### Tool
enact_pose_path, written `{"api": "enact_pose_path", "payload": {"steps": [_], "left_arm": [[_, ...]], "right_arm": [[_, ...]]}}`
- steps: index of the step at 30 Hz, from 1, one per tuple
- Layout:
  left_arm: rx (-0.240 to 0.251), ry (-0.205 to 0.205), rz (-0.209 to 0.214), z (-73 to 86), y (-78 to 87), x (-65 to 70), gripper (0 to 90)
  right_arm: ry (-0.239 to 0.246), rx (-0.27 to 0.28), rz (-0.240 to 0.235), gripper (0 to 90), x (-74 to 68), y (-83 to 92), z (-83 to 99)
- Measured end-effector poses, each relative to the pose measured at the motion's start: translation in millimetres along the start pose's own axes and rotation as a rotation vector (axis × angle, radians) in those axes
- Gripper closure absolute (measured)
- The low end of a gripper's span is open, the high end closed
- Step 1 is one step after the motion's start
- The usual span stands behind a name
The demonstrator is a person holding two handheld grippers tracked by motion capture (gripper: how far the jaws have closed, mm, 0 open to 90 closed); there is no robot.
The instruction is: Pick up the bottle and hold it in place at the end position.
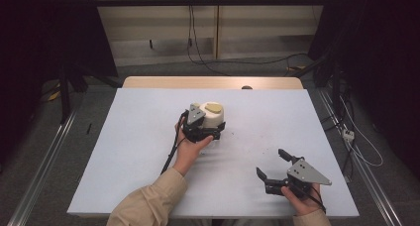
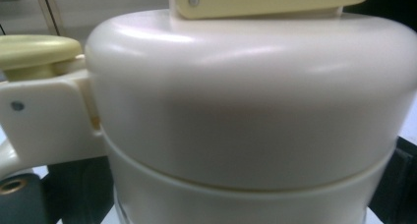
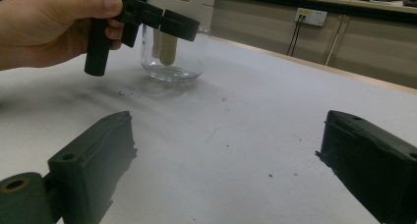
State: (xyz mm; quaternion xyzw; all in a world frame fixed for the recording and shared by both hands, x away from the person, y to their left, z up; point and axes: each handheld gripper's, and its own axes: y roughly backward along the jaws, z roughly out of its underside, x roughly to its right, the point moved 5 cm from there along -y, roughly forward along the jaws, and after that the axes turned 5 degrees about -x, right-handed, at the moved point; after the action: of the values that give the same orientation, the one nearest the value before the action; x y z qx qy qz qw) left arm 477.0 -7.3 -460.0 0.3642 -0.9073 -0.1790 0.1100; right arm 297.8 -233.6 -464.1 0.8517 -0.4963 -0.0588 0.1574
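1. the left gripper (image 1: 204,133) has its fingers clenched around the cream-lidded glass jar (image 1: 213,115), upright at mid surface (image 1: 133,137).
2. the right gripper (image 1: 274,171) waits well apart near the front edge, fingers spread wide with nothing between them.
3. the jar looks gripped; its lid (image 2: 246,96) remains on.

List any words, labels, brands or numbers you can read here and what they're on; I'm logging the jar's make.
None can be read. The cream lid of the jar is plain, and so are its yellow lever and both grippers, left and right. The wall socket is too small to tell.
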Motion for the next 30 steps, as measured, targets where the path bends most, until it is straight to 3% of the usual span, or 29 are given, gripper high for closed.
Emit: {"api": "enact_pose_path", "payload": {"steps": [7,17,30], "left_arm": [[-0.006,-0.004,-0.006,-0.2,-2.7,0.1,5.1],[-0.017,-0.044,-0.003,-8.4,-9.9,6.6,5.1],[-0.031,-0.017,-0.029,-0.4,-18.7,-2.8,5.1]], "right_arm": [[0.000,-0.001,-0.001,5.0,0.0,-0.1,0.2],[0.001,0.001,-0.001,5.0,0.1,0.5,0.0],[0.004,0.001,-0.004,5.0,-0.4,0.0,-0.2]]}}
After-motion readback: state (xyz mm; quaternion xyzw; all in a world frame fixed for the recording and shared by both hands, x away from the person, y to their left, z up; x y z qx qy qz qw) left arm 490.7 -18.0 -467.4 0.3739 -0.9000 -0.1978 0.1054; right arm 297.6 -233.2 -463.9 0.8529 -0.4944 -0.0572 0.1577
